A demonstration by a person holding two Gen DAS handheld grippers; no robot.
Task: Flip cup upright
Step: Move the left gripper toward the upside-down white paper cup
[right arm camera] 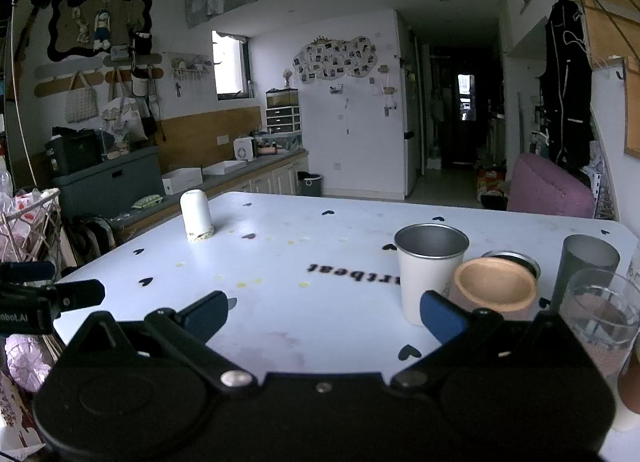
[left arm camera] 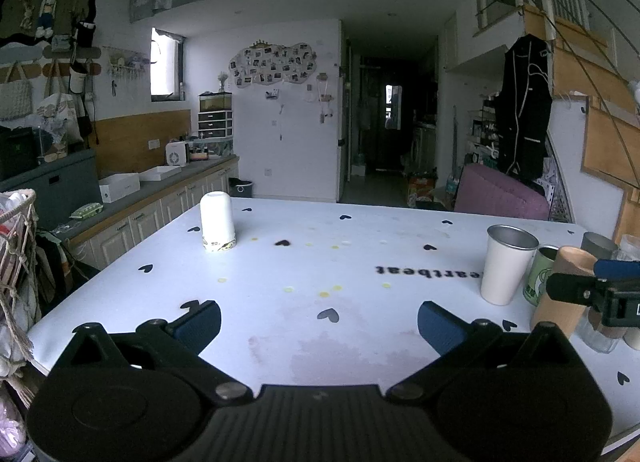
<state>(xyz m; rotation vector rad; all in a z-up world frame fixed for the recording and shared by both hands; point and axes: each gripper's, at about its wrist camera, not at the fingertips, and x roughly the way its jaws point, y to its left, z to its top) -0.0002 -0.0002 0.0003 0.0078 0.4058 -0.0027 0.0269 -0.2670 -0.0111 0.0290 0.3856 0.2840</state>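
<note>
White table [left arm camera: 360, 270], black heart print

I see a white bench [left arm camera: 360, 342] printed with black hearts in a dim room. Left of it, a grey counter [left arm camera: 192, 175] over white cabinets runs under a small bright window [left arm camera: 164, 63]. On the far white wall hangs a cloud-shaped photo board [left arm camera: 274, 63], beside a dark hallway [left arm camera: 390, 117]. A pink seat [left arm camera: 500, 193] sits right, below a wooden staircase [left arm camera: 592, 73].

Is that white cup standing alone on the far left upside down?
Yes, upside down: the white cup shows a closed rounded top, its patterned rim on the table.
</note>
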